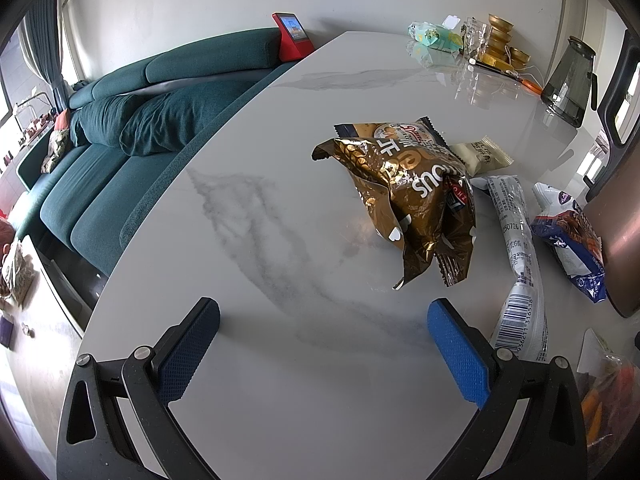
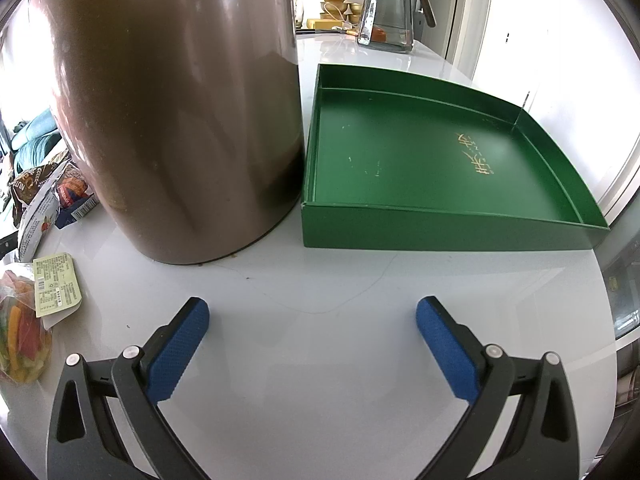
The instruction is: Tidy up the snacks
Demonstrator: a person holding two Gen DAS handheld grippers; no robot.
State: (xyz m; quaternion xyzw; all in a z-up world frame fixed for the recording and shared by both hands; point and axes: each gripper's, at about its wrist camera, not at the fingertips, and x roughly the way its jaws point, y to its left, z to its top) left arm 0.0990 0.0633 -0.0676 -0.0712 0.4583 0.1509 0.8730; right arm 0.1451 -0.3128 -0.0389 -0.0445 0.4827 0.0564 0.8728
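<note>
In the left wrist view, a crumpled gold snack bag (image 1: 416, 196) lies on the white marble table (image 1: 260, 240), ahead and right of my open, empty left gripper (image 1: 323, 322). Beside it lie a cream packet (image 1: 482, 154), a long white packet with a barcode (image 1: 520, 264) and a blue-and-white cookie pack (image 1: 568, 240). In the right wrist view, an empty green box (image 2: 440, 152) sits ahead and right of my open, empty right gripper (image 2: 313, 318). A clear bag of colourful snacks (image 2: 24, 328) and more packets (image 2: 44, 208) lie at the left.
A tall brown cylinder (image 2: 176, 112) stands left of the green box, also seen at the right in the left wrist view (image 1: 622, 240). A glass jug (image 2: 386, 8), gold bowls (image 1: 502, 40) and a wipes pack (image 1: 430, 36) sit at the table's far end. A teal sofa (image 1: 132, 128) lies beyond the left edge.
</note>
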